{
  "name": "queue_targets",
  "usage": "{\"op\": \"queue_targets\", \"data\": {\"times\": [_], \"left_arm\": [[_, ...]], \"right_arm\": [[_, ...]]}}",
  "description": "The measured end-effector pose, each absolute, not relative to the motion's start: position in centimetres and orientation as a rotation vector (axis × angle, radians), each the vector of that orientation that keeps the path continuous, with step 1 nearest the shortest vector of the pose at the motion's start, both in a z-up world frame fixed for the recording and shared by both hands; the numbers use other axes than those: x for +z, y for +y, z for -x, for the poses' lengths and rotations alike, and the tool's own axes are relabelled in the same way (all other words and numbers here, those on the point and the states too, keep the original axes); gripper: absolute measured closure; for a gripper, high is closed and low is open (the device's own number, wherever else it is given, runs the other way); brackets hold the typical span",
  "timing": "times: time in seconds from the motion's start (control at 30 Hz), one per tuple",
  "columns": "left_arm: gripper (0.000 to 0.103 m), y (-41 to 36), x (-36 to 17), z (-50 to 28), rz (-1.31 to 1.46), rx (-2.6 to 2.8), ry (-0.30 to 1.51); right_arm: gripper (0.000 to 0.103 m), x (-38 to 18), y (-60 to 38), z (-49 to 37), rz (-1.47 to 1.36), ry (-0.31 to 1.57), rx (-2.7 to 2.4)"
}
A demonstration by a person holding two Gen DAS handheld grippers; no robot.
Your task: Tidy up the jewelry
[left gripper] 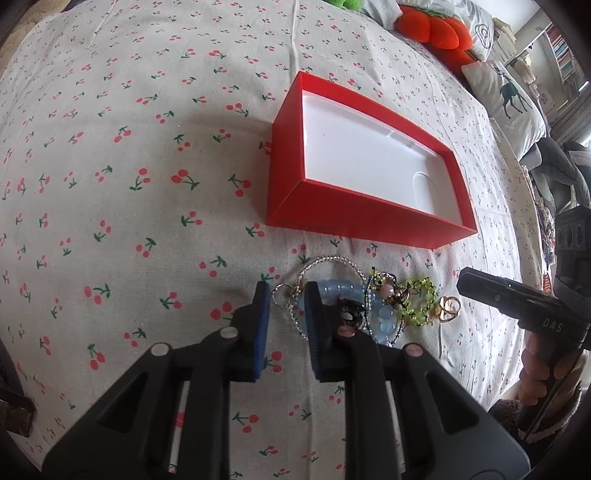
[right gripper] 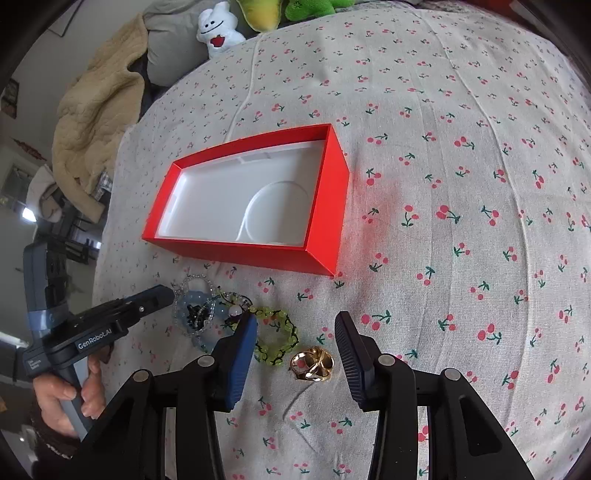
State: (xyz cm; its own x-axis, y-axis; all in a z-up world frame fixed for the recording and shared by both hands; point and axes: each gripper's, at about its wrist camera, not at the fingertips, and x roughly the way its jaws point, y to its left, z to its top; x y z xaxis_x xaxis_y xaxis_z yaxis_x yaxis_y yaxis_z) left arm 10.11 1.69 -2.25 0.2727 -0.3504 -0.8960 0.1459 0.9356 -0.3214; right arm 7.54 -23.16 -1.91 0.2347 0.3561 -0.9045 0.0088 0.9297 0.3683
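Observation:
A red box [left gripper: 314,206] [right gripper: 266,254] with an empty white insert lies open on the cherry-print cloth. In front of it is a heap of jewelry: a silver bead chain [left gripper: 325,263] [right gripper: 192,281], a pale blue bead bracelet [left gripper: 341,288] [right gripper: 184,301], a green bead bracelet [left gripper: 421,301] [right gripper: 277,334] and a gold ring [left gripper: 448,308] [right gripper: 312,363]. My left gripper [left gripper: 287,295] is open, its fingers straddling the silver chain's left end. My right gripper [right gripper: 295,325] is open, with the gold ring between its fingers.
Orange plush [left gripper: 436,29] and a deer-print pillow [left gripper: 509,103] lie at the bed's far right edge. A white plush [right gripper: 218,29], green plush [right gripper: 310,9] and beige blanket [right gripper: 96,110] lie at the far left. The cloth edge drops off at left [right gripper: 107,258].

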Motion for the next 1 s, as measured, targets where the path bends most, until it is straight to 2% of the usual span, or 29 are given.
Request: {"op": "queue_targets", "data": {"times": [0.27, 0.63, 0.73, 0.83, 0.9, 1.0], "left_arm": [[0.083, 1.8, -3.0, -10.3, 0.211, -0.32, 1.294], [0.083, 1.9, -3.6, -10.1, 0.224, -0.316, 1.322], [0.084, 1.8, -3.7, -10.3, 0.229, -0.314, 1.322], [0.098, 1.6, -3.7, -10.2, 0.194, -0.296, 1.314], [0.098, 1.7, -3.7, -10.0, 0.199, -0.292, 1.31], [0.098, 1.5, -3.2, -9.9, 0.196, -0.29, 1.298]], "right_arm": [[0.071, -3.6, -23.3, -8.3, -0.345, 1.361, 0.25], [0.072, -5.2, -20.9, -8.4, -0.265, 1.398, 0.245], [0.079, -5.1, -20.3, -8.4, -0.202, 1.384, 0.224], [0.091, -5.0, -19.7, -8.4, -0.131, 1.355, 0.207], [0.096, -4.9, -19.5, -8.4, -0.115, 1.35, 0.202], [0.097, -4.4, -19.5, -8.5, -0.12, 1.342, 0.2]]}}
